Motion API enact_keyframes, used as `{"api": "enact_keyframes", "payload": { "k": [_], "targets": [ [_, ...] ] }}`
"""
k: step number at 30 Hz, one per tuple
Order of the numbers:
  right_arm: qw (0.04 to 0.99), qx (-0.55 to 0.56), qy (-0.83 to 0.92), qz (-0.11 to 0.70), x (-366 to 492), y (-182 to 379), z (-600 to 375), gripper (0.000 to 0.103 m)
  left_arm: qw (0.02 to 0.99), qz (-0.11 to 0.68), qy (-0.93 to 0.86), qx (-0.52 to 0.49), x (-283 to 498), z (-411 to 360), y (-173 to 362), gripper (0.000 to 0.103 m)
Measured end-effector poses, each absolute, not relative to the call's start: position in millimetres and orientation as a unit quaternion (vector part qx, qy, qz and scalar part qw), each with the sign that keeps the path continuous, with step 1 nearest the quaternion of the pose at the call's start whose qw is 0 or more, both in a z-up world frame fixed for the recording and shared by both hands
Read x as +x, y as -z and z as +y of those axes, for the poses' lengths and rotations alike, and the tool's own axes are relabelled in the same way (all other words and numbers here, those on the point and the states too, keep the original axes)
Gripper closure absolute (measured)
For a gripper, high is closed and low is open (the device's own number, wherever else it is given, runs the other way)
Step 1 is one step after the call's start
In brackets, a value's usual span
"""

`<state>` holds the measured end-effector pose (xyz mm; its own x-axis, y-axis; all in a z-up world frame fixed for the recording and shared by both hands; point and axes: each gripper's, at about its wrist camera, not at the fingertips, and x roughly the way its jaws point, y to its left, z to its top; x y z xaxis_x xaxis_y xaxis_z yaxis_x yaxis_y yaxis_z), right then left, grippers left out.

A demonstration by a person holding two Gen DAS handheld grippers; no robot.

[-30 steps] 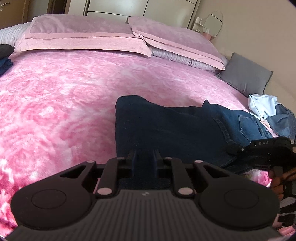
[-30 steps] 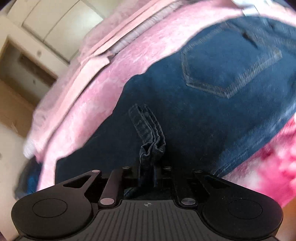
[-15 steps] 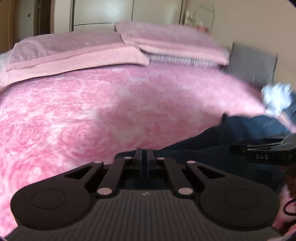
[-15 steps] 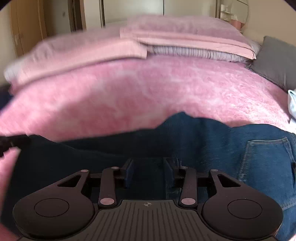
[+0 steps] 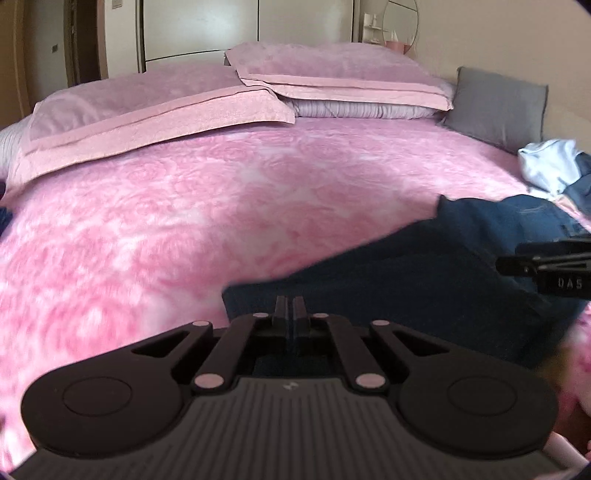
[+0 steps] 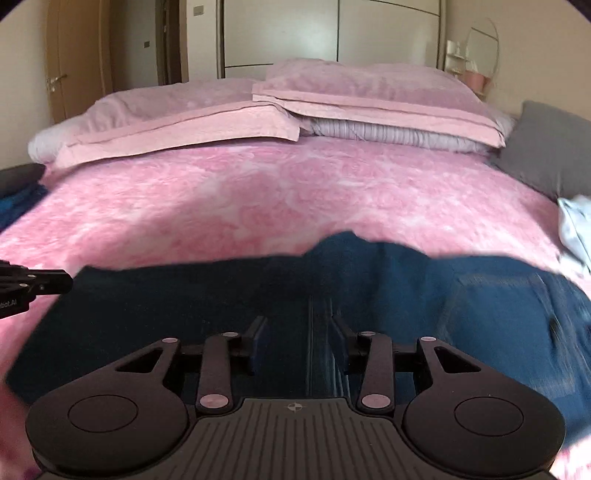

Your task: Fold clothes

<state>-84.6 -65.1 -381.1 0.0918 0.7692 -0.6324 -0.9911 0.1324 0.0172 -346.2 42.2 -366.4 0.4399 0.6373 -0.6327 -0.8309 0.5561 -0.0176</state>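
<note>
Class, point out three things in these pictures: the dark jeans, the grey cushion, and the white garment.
dark jeans (image 6: 498, 314), right wrist view, back pocket area.
grey cushion (image 5: 498, 99), left wrist view, its front face.
white garment (image 5: 546, 162), left wrist view, crumpled middle.

This is a home bedroom: a wide bed with fluffy pink blanket (image 6: 258, 199), soft pink pillows (image 6: 192, 114), and tall cream wardrobe doors (image 6: 332, 33) behind.

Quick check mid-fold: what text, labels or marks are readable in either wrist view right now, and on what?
"DAS": white letters on the right claw, seen at the edge of the left wrist view.
Lettering on the left claw, at the edge of the right wrist view: cut off and blurred, unreadable.
Jeans: no readable label.
</note>
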Motion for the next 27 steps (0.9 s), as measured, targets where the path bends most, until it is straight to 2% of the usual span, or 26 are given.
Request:
{"api": "enact_keyframes", "payload": {
  "k": [4,6,9,12,17,22,25,27],
  "targets": [
    [0.692,-0.263,-0.611,0.278,-92,408,-81,0.063,0.812,0.318,-0.447,-0.197,-349,32,398,0.101],
    [0.699,-0.283,-0.605,0.254,-96,414,-77,0.063,0.806,0.325,-0.456,-0.191,-345,31,396,0.101],
    [0.705,-0.272,-0.595,0.275,-93,393,-79,0.063,0.802,0.331,-0.467,-0.169,-339,21,381,0.102],
    [0.706,-0.254,-0.607,0.262,-97,380,-97,0.063,0.809,0.313,-0.465,-0.178,-344,5,368,0.101],
    [0.703,-0.282,-0.602,0.255,-103,406,-100,0.063,0.782,0.336,-0.485,-0.201,-337,-5,389,0.101],
    [0.703,-0.208,-0.601,0.319,-87,376,-124,0.063,0.761,0.344,-0.510,-0.209,-336,-25,365,0.099],
    [0.713,-0.202,-0.583,0.332,-85,368,-144,0.063,0.747,0.354,-0.521,-0.212,-334,-42,354,0.092],
    [0.719,-0.205,-0.568,0.344,-84,366,-158,0.063,0.747,0.355,-0.522,-0.210,-332,-56,348,0.083]
  ]
}}
